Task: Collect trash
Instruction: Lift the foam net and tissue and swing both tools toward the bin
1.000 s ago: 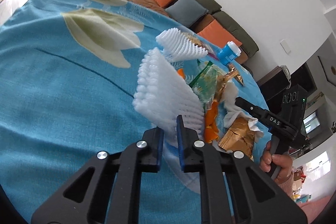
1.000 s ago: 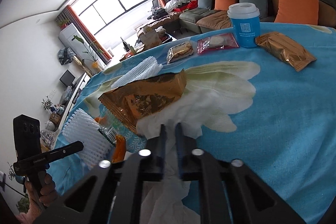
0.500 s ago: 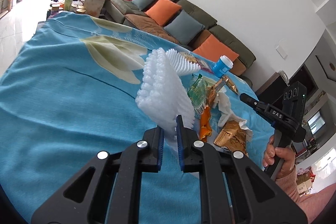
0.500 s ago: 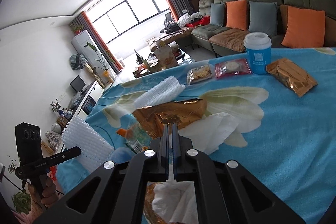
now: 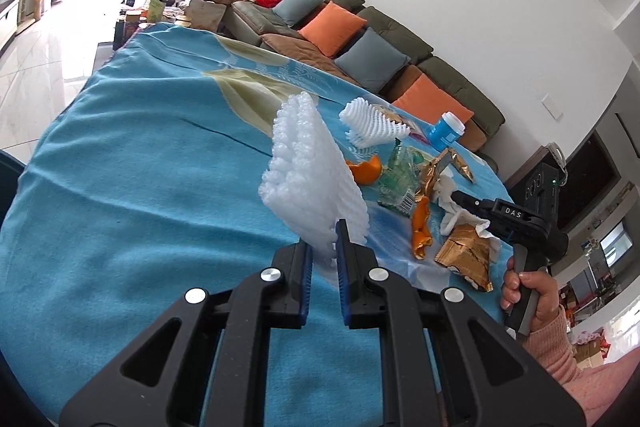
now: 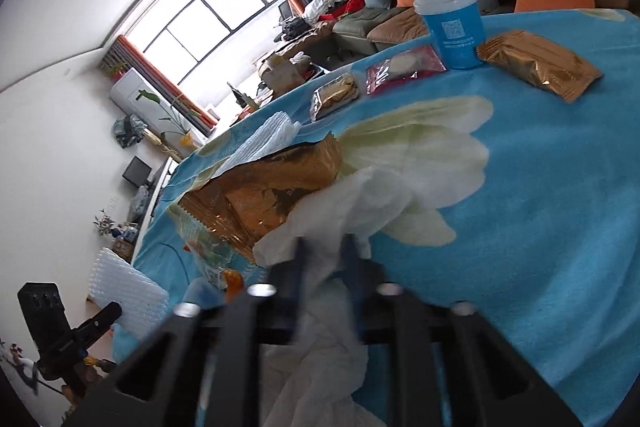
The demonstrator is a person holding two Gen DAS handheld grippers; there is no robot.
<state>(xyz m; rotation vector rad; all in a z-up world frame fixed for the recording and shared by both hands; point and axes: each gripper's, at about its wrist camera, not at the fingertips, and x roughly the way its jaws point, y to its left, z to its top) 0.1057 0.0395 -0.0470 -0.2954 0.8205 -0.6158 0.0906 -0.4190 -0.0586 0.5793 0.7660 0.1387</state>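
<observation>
Trash lies in a heap on the blue tablecloth [image 5: 120, 167] — orange peel [image 5: 366, 169], gold wrappers [image 5: 466, 253], white tissue [image 6: 360, 203]. Left gripper [image 5: 324, 247], angled downward, clamps a white foam fruit net [image 5: 310, 171], now lifted higher off the cloth than a second ago. Right gripper [image 6: 324, 243], blurred, has its jaws opening around the tissue.
</observation>
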